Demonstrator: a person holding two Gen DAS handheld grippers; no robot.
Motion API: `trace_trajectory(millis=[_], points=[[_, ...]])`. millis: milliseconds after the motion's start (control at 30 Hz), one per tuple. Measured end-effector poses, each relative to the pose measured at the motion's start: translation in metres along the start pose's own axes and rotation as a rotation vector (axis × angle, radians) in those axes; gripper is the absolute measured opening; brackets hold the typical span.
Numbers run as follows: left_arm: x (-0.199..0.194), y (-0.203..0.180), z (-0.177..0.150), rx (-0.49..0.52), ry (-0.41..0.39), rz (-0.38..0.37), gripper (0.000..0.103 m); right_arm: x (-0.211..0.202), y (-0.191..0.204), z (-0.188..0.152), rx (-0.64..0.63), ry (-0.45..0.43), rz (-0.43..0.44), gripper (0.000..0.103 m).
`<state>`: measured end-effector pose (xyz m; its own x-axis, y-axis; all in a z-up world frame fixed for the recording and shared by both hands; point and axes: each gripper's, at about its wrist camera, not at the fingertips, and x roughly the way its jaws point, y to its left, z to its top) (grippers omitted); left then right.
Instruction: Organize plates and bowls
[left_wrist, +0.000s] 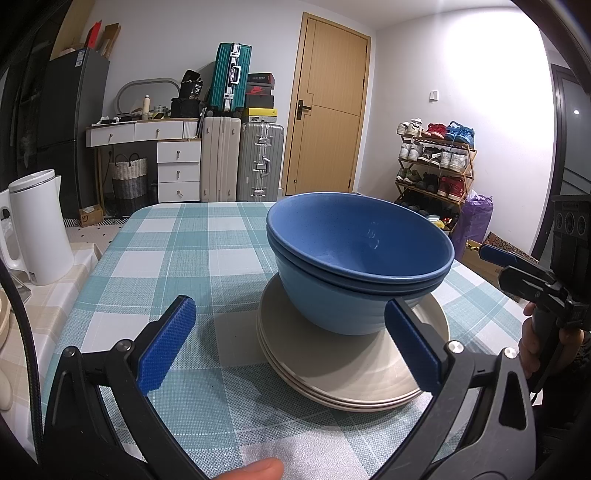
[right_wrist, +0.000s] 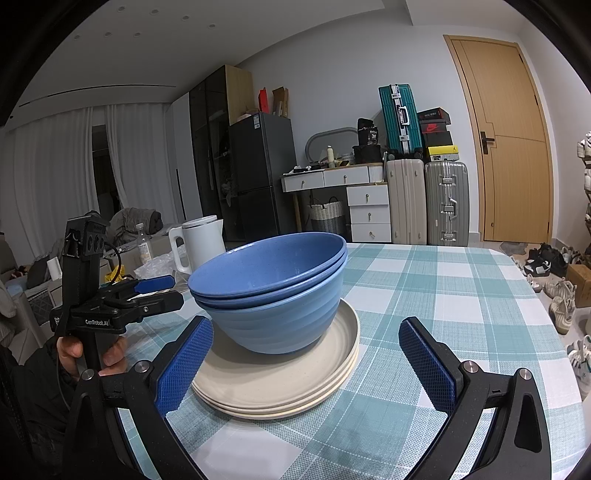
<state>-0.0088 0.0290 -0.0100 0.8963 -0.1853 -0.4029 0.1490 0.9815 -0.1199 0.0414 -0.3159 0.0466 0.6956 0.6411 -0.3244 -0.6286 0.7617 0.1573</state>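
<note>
Three nested blue bowls sit on a stack of three cream plates on the checked tablecloth. They also show in the right wrist view, bowls on plates. My left gripper is open and empty, in front of the stack, its right pad near the plates' rim. My right gripper is open and empty, just before the stack. Each gripper shows in the other's view: the right one beside the stack, the left one left of the bowls.
A white electric kettle stands on the adjoining surface at the left; it also shows in the right wrist view. The table with the checked cloth extends behind and around the stack. Suitcases, drawers and a shoe rack stand beyond the table.
</note>
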Motion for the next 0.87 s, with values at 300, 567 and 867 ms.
trace_trajectory(millis=[300, 567, 867], points=[[-0.0003, -0.0003, -0.0001, 0.0, 0.0, 0.0, 0.102, 0.0001, -0.0001, 0.0001, 0.0, 0.0, 0.0, 0.103], [0.001, 0.0007, -0.0003, 0.0, 0.0, 0.0, 0.102, 0.0001, 0.0004, -0.0001, 0.001, 0.0, 0.0, 0.103], [0.0017, 0.0028, -0.0008, -0.002, -0.002, 0.005, 0.102, 0.0001, 0.0001, 0.0, 0.0, 0.0, 0.0, 0.103]])
